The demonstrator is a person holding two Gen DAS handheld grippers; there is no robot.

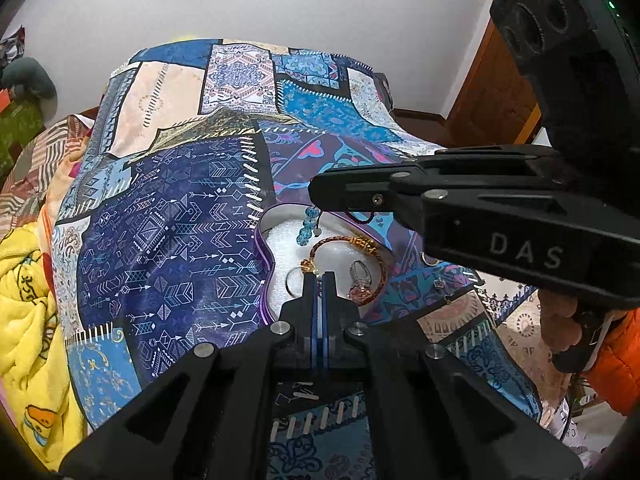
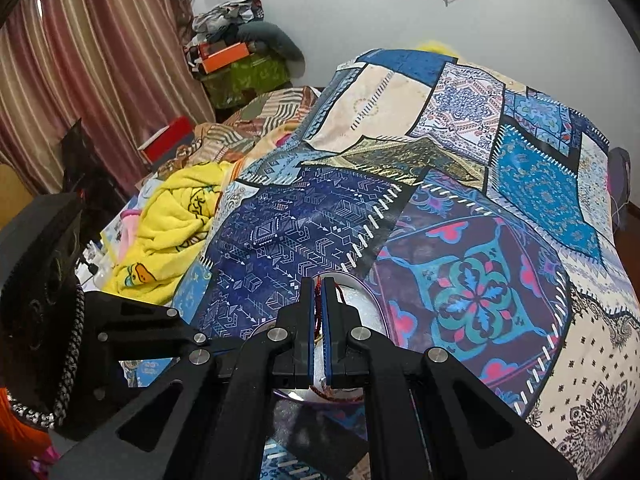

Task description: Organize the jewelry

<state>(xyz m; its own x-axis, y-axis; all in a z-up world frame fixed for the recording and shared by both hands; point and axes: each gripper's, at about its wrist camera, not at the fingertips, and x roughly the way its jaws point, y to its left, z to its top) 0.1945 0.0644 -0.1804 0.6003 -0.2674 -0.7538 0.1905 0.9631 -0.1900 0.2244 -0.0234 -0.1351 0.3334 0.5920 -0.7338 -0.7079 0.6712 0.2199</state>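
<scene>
Left wrist view looks forward and down along the left gripper (image 1: 319,280), close over the purple box (image 1: 262,256) just ahead of its fingertips; the right gripper (image 1: 316,190) crosses in from the right, beyond those tips. Right wrist view looks forward along the right gripper (image 2: 319,284), very near the same purple box (image 2: 376,300), partly hidden under its fingers. Both views share the patchwork bedspread (image 1: 172,208) (image 2: 480,208), yellow blanket (image 1: 24,280) (image 2: 180,208) to the left and white wall (image 1: 340,0) (image 2: 340,8) ahead.

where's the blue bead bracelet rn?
Left wrist view, centre-right: the blue bead bracelet dangles by its dark red cord from the right tool, above the far end of the purple-rimmed tray.
</scene>
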